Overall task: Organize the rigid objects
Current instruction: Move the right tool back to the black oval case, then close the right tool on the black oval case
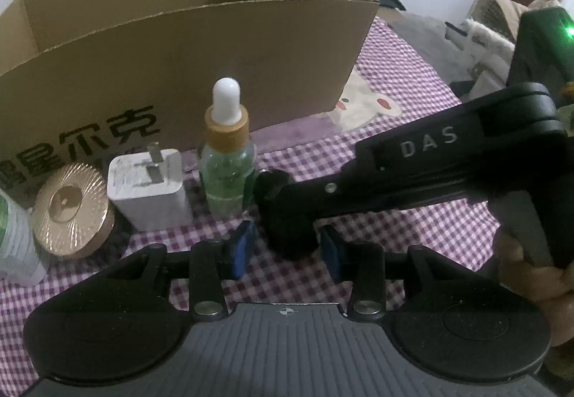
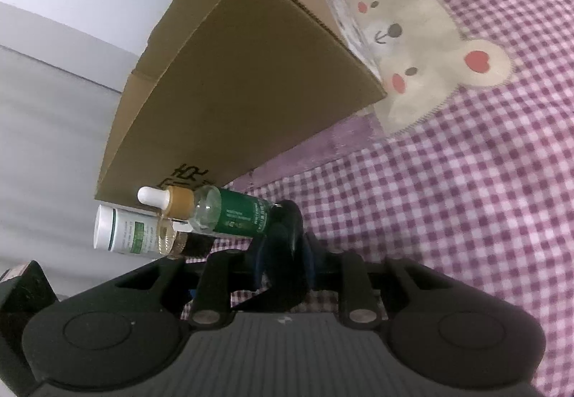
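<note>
On the purple-checked cloth [image 1: 412, 217], just before the open brown cardboard box [image 1: 201, 49], a black rounded object [image 1: 283, 214] sits between both tools. The right gripper [image 2: 283, 246] pinches it; the left gripper [image 1: 287, 246] straddles it, pads apparently clear. The clear dropper bottle [image 1: 226, 160] stands upright just beside, touching or not is unclear. Open cloth lies rightward; the box wall bars forward travel.
</note>
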`<act>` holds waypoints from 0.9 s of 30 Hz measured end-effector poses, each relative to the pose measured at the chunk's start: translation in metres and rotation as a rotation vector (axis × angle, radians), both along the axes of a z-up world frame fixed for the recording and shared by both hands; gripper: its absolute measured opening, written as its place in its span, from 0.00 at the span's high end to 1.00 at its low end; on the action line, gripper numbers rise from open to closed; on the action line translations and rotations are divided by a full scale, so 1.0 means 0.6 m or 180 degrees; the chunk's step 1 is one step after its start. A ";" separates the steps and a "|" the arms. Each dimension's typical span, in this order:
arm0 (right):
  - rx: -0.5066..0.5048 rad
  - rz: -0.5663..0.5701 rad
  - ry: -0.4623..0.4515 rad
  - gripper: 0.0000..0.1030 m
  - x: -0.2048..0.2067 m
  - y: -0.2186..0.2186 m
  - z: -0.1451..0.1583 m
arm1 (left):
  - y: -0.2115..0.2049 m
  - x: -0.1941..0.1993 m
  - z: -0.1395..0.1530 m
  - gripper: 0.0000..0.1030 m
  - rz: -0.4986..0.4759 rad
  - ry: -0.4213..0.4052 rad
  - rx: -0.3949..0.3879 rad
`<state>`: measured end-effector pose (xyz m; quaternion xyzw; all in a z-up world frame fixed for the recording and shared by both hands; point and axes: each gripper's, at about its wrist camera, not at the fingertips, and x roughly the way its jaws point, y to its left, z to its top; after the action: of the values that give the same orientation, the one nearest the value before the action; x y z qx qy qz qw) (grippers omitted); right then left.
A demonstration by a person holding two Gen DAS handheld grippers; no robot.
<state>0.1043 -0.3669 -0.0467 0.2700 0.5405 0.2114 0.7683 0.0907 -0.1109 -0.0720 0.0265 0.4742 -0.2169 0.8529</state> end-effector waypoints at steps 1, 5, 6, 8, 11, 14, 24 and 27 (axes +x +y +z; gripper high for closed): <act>0.0011 0.0013 -0.0002 0.77 0.001 0.003 -0.002 | 0.002 -0.001 -0.001 0.61 -0.0008 0.0000 -0.0007; 0.0079 0.0087 0.0031 0.76 0.001 0.012 -0.008 | 0.002 -0.005 -0.002 0.61 -0.0034 -0.0014 0.0009; 0.0065 0.0109 0.0023 0.76 -0.002 0.013 -0.006 | 0.002 -0.007 -0.002 0.61 -0.0047 -0.0015 0.0006; 0.0074 0.0124 0.0037 0.77 -0.004 0.016 -0.007 | -0.002 -0.009 -0.004 0.61 -0.0065 -0.0013 -0.0005; 0.0101 0.0113 0.0031 0.80 -0.004 0.020 -0.013 | -0.003 -0.013 -0.005 0.61 -0.0069 -0.0034 -0.0004; 0.0097 0.0057 0.0038 0.82 -0.009 0.018 -0.014 | -0.002 -0.017 -0.004 0.65 -0.0079 -0.0013 -0.0013; 0.0162 -0.0053 0.0009 0.83 -0.060 -0.024 0.010 | -0.012 -0.051 0.017 0.65 -0.0182 -0.0052 -0.0088; 0.0180 -0.0091 -0.0051 0.83 -0.083 -0.039 0.031 | -0.015 -0.065 0.032 0.65 -0.0230 -0.0097 -0.0133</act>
<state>0.0547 -0.3905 -0.0282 0.2976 0.5243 0.2178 0.7676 0.0520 -0.1198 -0.0530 0.0291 0.4553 -0.2570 0.8519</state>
